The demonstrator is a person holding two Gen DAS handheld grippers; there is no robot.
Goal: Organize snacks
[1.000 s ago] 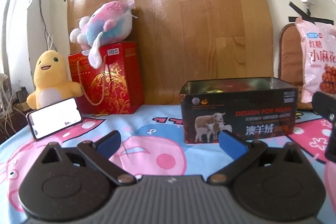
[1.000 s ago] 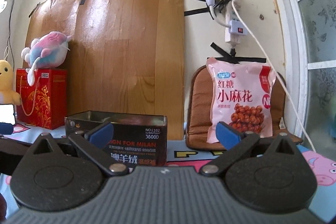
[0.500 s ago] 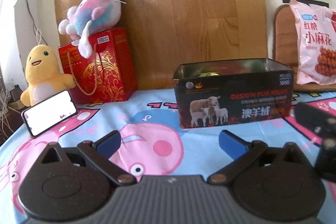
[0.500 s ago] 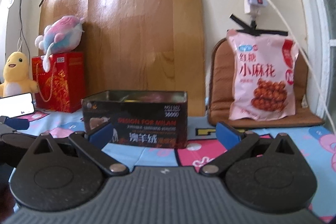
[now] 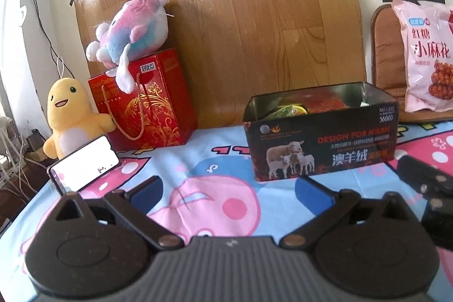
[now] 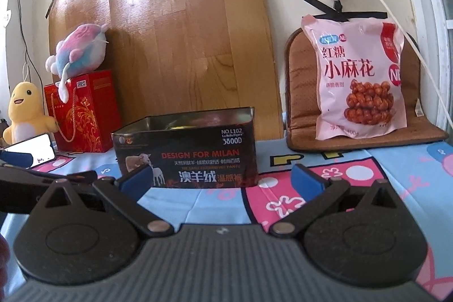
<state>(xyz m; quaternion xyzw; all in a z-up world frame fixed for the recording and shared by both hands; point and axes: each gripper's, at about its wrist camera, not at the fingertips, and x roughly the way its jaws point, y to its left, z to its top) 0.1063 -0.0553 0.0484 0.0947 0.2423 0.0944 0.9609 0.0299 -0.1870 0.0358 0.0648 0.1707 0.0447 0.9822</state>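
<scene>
Two empty grippers are hovering low over the cartoon-print worktop (image 6: 339, 154), both spread wide, as the snack sorting looks to be nearing its last item. The tin (image 6: 187, 149) is sitting open mid-worktop, wrappers already showing inside. The pink bag (image 6: 359, 81) is leaning upright on a brown cushion (image 6: 300, 104) at the back right edge, well apart from the tin. The right gripper (image 6: 223, 177) is probably reaching for it next, across bare cloth. The left gripper (image 5: 229, 188) is waiting near the front edge; a phone (image 5: 85, 160) is propped at the left edge.
</scene>
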